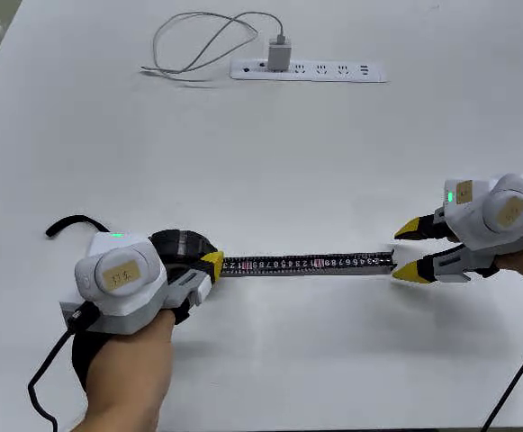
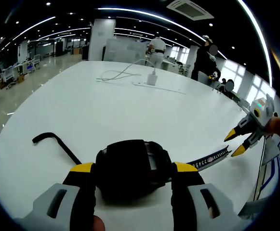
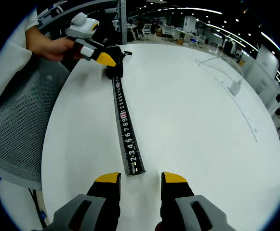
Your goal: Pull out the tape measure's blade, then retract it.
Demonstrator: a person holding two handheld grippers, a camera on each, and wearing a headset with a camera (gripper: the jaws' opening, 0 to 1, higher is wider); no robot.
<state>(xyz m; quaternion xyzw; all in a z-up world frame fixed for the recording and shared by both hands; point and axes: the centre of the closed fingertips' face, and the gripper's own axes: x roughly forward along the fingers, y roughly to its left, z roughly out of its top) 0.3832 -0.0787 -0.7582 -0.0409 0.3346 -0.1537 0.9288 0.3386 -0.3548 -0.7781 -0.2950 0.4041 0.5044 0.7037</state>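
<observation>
The black tape measure case [image 1: 182,247] rests on the white table [image 1: 270,162], and my left gripper [image 1: 194,252] is shut on it. In the left gripper view the case [image 2: 130,159] sits between both yellow-tipped jaws. Its blade [image 1: 306,264] lies pulled out flat to the right. The blade end [image 3: 135,169] stops just ahead of my right gripper [image 3: 140,179], nearer its left jaw and untouched. That gripper [image 1: 409,251] is open, with nothing held. A black strap [image 1: 72,222] trails from the case.
A white power strip [image 1: 308,69] with a charger [image 1: 279,54] and a looped cable [image 1: 202,40] lies at the table's far side. A mesh chair [image 3: 19,125] stands by the table edge. People [image 2: 205,57] stand far behind the table.
</observation>
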